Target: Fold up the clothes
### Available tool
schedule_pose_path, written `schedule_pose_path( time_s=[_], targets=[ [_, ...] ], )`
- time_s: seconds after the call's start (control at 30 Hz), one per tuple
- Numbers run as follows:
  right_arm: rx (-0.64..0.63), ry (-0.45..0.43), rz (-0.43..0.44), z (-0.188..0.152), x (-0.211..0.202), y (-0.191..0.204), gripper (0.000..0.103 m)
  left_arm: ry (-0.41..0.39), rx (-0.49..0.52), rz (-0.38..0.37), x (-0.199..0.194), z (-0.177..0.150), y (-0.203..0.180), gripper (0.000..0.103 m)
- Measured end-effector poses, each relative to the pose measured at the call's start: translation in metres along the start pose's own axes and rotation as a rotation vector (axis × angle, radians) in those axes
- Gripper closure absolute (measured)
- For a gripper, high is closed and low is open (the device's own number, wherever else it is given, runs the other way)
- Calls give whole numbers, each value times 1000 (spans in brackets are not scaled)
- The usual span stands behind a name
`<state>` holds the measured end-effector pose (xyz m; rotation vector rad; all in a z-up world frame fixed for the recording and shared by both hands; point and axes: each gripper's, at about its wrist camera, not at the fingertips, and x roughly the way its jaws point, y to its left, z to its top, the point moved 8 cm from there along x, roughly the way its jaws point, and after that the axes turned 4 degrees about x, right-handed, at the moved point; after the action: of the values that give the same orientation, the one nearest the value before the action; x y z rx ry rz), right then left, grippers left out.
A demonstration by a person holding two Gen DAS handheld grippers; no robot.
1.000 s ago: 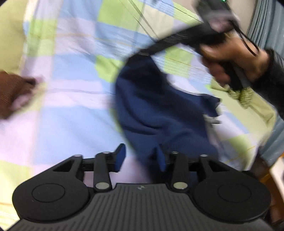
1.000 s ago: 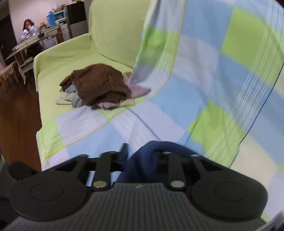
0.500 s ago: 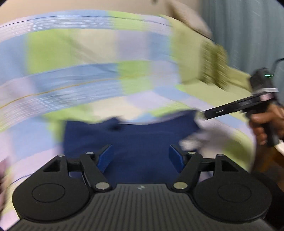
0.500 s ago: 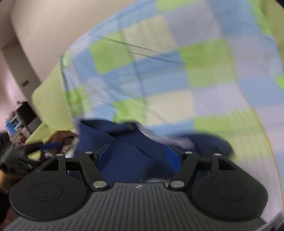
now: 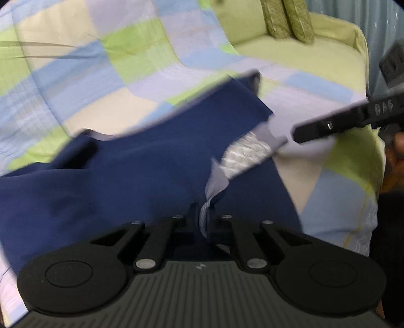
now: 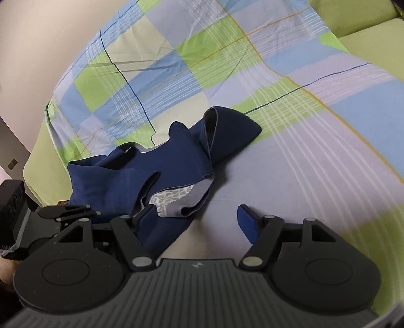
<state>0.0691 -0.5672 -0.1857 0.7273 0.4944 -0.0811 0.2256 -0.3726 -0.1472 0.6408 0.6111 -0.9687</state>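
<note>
A: Setting, left wrist view: a sofa [image 5: 303,58] in pale green, draped with a checked sheet [image 5: 121,83] of blue, green, cream and lilac. Two leaf-print cushions [image 5: 287,20] stand at the far end.

B: Garment?

A: Navy garment [image 5: 121,176] spread on the sheet, filling the middle of the view. Grey lining and a patterned grey-white band [image 5: 242,156] show at its turned-over edge.

B: Left tongs?

A: Left tongs [image 5: 204,222] have just been closing; the jaws stand nearly together, pinched on a thin strip of that grey edge. The right tongs' black body [image 5: 353,118] enters from the right, tip just beside the band. The picture is blurred; contact there I cannot tell. A hand [image 5: 396,156] behind it is cut off by the frame.

B: Right wrist view?

A: Same sheet over the sofa, a bare wall behind. Right tongs [image 6: 197,219] have just been opening; jaws stand wide, nothing pressed between the pads. The near pad on the left sits against the garment's [image 6: 141,176] grey-lined edge; the other is over bare sheet [image 6: 303,156]. One sleeve or leg [image 6: 227,131] trails away, which one is unclear. The left tongs [image 6: 65,210] show at the left edge, tips hidden behind fabric.
</note>
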Motion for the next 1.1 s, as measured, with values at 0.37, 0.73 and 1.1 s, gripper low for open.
schedule_pose_path(
  time_s=[0.37, 0.73, 1.1],
  targets=[
    [-72, -24, 17, 15, 15, 29, 35, 61, -292, 567, -138, -111, 222, 103],
    [-252, -21, -62, 32, 33, 53, 31, -87, -10, 273, -115, -44, 156, 58],
    [-463, -20, -74, 36, 11, 39, 27, -244, 756, -265, 31, 92, -42, 55]
  ],
)
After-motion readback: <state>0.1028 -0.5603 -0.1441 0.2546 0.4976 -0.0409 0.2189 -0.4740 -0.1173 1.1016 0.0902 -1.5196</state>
